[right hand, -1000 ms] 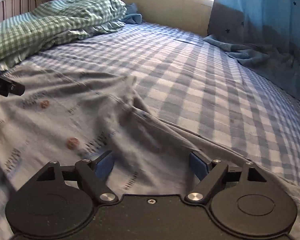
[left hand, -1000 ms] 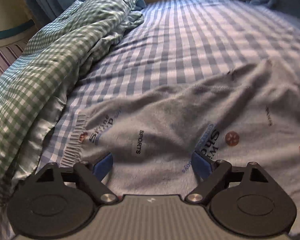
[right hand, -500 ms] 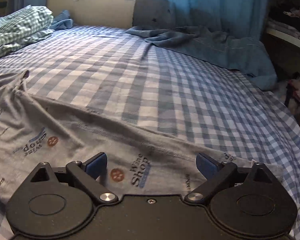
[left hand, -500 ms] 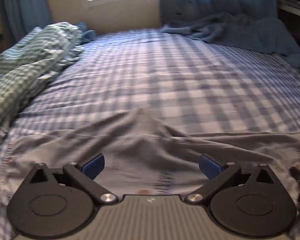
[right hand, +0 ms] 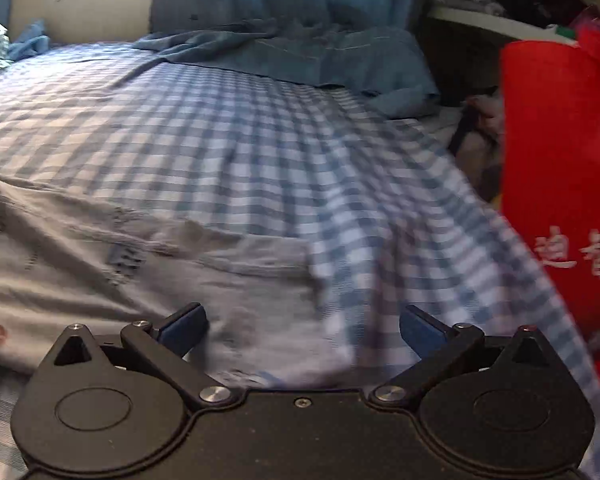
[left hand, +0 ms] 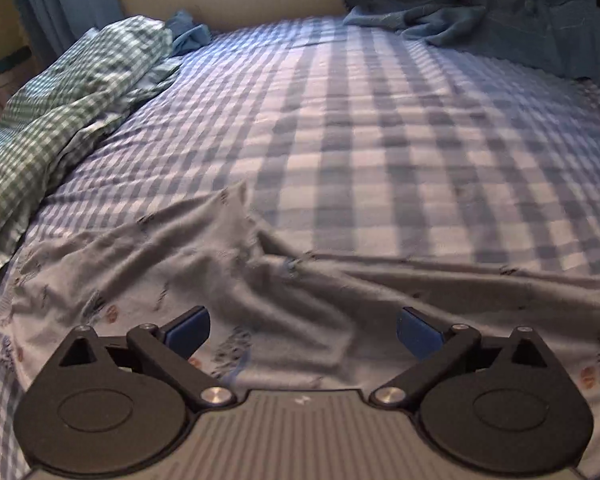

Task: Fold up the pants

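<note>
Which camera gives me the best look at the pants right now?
The left wrist view: the pants spread rumpled across its width on the checked sheet, with the crotch visible. The right wrist view shows only one end, blurred.

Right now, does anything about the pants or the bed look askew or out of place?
The grey pants are not flat: ridges run through the middle, and one edge peaks up onto the checked sheet. A green checked blanket lies bunched along the left side. Both grippers, left and right, are open and hold nothing.
</note>
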A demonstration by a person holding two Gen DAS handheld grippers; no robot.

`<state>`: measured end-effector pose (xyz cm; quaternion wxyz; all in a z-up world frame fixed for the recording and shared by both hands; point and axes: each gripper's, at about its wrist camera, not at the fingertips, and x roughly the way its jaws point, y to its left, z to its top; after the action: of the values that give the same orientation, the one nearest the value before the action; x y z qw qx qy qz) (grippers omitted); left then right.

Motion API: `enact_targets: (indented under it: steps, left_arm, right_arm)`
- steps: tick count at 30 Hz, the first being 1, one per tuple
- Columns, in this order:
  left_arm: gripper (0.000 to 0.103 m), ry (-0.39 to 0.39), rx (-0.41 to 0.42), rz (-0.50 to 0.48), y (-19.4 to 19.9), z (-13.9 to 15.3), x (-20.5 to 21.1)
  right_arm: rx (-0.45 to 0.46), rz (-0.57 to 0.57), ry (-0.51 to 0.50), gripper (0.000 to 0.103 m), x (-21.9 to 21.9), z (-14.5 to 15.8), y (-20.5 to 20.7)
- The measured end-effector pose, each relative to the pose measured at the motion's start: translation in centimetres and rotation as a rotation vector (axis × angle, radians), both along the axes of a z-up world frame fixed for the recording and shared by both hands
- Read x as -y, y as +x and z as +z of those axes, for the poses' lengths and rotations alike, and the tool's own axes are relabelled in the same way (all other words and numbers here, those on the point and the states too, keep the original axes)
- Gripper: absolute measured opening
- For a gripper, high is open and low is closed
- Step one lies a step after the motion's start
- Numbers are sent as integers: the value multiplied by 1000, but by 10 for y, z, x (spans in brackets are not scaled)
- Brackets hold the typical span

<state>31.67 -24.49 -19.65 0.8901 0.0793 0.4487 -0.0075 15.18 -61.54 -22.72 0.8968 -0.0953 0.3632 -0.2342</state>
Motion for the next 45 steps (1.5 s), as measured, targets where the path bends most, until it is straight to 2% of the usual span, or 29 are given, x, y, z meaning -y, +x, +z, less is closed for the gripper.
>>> enact_targets:
  steps: [1, 3, 4, 5, 7, 9, 11, 13, 14, 16, 19, 22, 24, 25, 26, 30, 33, 35, 41, 44, 45]
  left_arm:
    - [102, -28, 20, -57, -5, 2, 17]
    - [102, -105, 50, -222, -15, 7, 60]
    - [103, -143, 54, -309, -17, 7, 83]
    - [103, -170, 49, -396, -18, 7, 106]
    - [102, -200, 27, -591, -21, 2, 156]
    - [102, -186, 9, -768, -23, -8, 198]
    - [102, -127, -35, -868, -25, -25, 232]
    - [103, -36, -85, -899, -22, -45, 254]
    - [103, -3, -104, -905, -21, -52, 260]
    - [103, -45, -107, -898, -19, -52, 258]
    - [103, -37, -153, -854, -14, -50, 259]
    - [102, -41, -188, -788, -7, -35, 262]
    - [101, -81, -219, -747, 2, -21, 263]
    - [99, -120, -255, -729, 8, -13, 264]
    - [99, -176, -305, -717, 13, -6, 263]
    - [95, -452, -590, -650, 36, 13, 264]
    - [93, -539, -699, -643, 41, 16, 274]
    - [93, -533, -725, -666, 38, 17, 285]
    - [91, -434, -744, -688, 26, 17, 311]
    - [82, -381, -759, -672, 22, 10, 314]
    - [76, -374, -764, -665, 20, 8, 313]
  right_arm:
    - [25, -37, 23, 102, 3, 7, -8]
    - [125, -67, 228, 101, 12, 23, -31]
    - [158, -66, 357, 101, 14, 28, -40]
    - [184, -62, 530, 101, 18, 29, -47]
    - [234, -44, 830, 99, 26, 23, -54]
    - [266, -82, 1063, 96, 34, 9, -56]
    - [279, -197, 1172, 92, 42, -5, -56]
    - [274, -330, 1163, 80, 49, -15, -57]
    - [296, -398, 1159, 65, 53, -19, -60]
    - [354, -479, 1180, 62, 57, -20, -63]
    - [405, -567, 1206, 56, 62, -26, -62]
    - [421, -632, 1183, 36, 64, -26, -65]
    - [405, -668, 1141, 13, 65, -25, -62]
    - [406, -661, 1114, 13, 64, -23, -60]
    - [406, -638, 1077, 11, 61, -19, -59]
    - [328, -424, 773, 8, 36, 8, -43]
    - [264, -265, 592, 7, 10, 23, -34]
    - [219, -170, 488, 6, -8, 29, -27]
    - [127, 27, 286, 6, -51, 39, -12]
    - [96, 79, 239, 5, -63, 40, -7]
    - [91, 90, 233, 5, -65, 40, -5]
